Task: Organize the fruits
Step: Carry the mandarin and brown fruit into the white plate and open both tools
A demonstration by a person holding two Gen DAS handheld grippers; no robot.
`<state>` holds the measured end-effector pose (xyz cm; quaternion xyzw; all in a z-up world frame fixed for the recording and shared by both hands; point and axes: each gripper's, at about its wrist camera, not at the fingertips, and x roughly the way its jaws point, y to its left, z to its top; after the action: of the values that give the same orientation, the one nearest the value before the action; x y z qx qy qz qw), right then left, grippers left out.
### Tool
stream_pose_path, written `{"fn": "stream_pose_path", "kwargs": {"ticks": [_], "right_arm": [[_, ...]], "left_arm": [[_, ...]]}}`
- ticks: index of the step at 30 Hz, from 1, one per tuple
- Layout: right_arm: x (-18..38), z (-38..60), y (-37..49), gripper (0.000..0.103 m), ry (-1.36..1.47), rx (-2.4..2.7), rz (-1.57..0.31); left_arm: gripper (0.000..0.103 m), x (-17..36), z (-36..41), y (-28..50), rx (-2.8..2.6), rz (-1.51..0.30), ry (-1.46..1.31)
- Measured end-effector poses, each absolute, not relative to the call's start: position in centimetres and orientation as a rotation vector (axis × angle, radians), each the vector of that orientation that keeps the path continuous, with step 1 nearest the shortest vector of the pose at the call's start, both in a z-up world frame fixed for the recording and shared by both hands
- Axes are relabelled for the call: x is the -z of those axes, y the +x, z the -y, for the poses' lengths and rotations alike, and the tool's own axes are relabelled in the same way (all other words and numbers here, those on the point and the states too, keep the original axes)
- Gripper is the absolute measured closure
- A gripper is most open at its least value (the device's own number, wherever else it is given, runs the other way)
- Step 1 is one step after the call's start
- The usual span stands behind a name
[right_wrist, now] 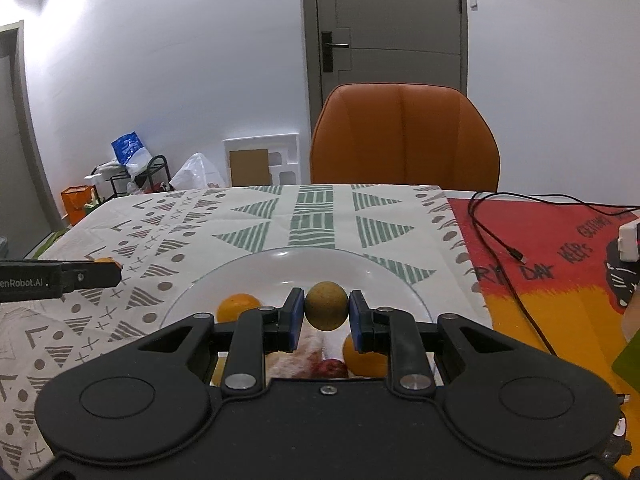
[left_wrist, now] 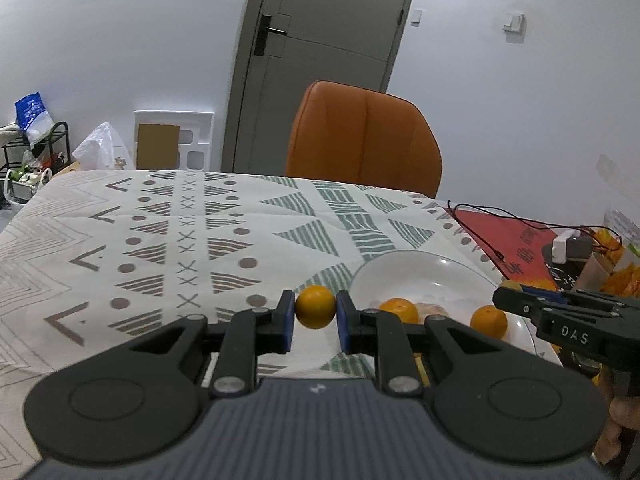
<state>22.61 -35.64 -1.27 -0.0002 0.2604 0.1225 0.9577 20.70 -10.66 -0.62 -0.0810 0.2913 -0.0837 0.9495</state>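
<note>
left tool [left_wrist: 316, 316] grips a smooth round orange [left_wrist: 315, 306]; right tool [right_wrist: 326, 314] clamps a dull yellow-green fruit [right_wrist: 326, 306] above the glass plate [right_wrist: 384, 270] at 12 o'clock.

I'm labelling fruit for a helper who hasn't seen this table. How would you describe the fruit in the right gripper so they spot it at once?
Find the clear glass plate on the patterned tablecloth, in front of the orange chair. Above it, the right gripper pinches a small round fruit. It is dull yellow-brown; the oranges on the plate are bright orange.
</note>
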Motion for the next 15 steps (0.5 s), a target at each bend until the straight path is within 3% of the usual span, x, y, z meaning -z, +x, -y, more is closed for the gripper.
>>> {"fn": "stream_pose_path", "kwargs": {"ticks": [15], "right_arm": [[1.3, 37.3, 22.9, 0.075, 0.054, -0.247, -0.497]], "left_arm": [[0.083, 0.9, 13.0, 21.5, 0.199, -0.598, -0.145]]}}
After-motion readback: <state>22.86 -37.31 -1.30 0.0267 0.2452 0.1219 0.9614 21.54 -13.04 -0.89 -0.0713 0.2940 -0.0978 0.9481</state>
